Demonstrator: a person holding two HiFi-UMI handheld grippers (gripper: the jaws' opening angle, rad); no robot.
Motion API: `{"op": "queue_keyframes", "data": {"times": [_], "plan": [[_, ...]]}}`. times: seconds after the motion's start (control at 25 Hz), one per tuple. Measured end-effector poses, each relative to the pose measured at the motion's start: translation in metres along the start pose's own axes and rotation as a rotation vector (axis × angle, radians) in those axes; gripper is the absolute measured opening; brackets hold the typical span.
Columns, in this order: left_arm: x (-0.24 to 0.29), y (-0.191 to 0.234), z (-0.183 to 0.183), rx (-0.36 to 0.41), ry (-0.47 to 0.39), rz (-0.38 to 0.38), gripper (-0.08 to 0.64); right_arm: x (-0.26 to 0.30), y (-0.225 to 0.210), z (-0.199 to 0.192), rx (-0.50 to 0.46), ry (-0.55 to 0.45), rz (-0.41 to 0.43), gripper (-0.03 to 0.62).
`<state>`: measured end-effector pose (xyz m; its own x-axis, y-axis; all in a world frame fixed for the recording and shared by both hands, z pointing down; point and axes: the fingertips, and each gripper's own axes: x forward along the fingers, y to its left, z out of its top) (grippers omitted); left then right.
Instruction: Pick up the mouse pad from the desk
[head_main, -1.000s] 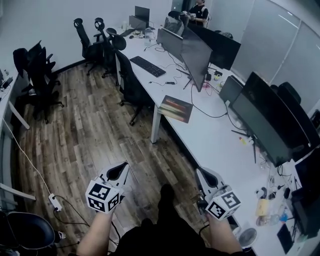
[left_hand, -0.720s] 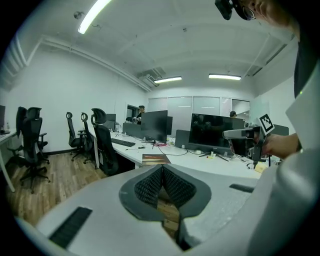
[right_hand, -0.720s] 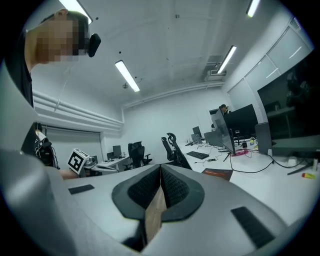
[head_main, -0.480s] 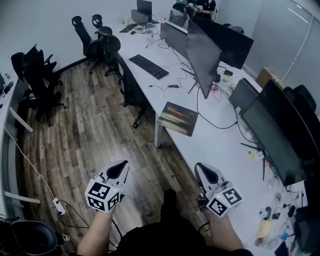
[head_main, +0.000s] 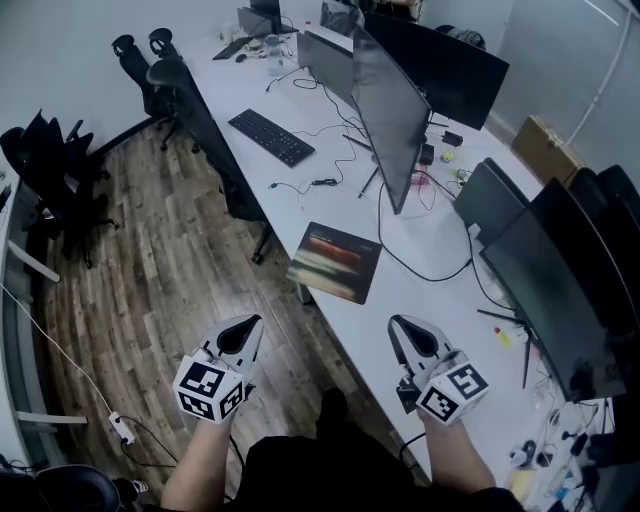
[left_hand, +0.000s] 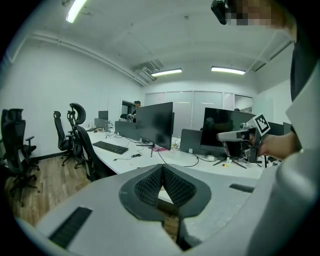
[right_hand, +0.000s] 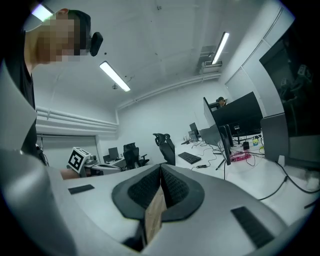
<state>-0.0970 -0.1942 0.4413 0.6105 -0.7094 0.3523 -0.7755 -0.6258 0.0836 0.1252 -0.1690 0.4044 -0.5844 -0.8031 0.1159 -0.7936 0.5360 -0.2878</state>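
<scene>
The mouse pad (head_main: 335, 262), a dark rectangle with a blurred multicoloured print, lies flat on the long white desk (head_main: 430, 300), close to the desk's front edge and untouched. In the head view it sits ahead of both grippers and roughly between their lines. The left gripper (head_main: 250, 323) is held out over the wood floor (head_main: 170, 270), well apart from the pad; its own view shows the ribbed pads clenched together at their tips with nothing caught between them. The right gripper (head_main: 402, 326) hangs above the near part of the desk, nearer the pad but clear of it, and its view likewise shows the jaws pressed together and empty. Farther along the desk lie a black keyboard (head_main: 271, 137) and a row of dark monitors (head_main: 390, 100), with a black cable curving just beside the pad's right side. Black office chairs (head_main: 45, 170) stand on the floor to the left.
</scene>
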Motion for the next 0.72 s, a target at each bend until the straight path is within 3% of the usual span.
{"op": "queue_keyframes", "data": {"times": [0.32, 0.72], "plan": [[0.043, 0.010, 0.011, -0.004, 0.008, -0.051, 0.009, 0.024, -0.024, 0.007, 0.002, 0.021, -0.019, 0.006], [0.054, 0.050, 0.034, 0.008, -0.040, -0.139, 0.009, 0.053, -0.008, 0.028, -0.023, 0.007, -0.113, 0.006]]}}
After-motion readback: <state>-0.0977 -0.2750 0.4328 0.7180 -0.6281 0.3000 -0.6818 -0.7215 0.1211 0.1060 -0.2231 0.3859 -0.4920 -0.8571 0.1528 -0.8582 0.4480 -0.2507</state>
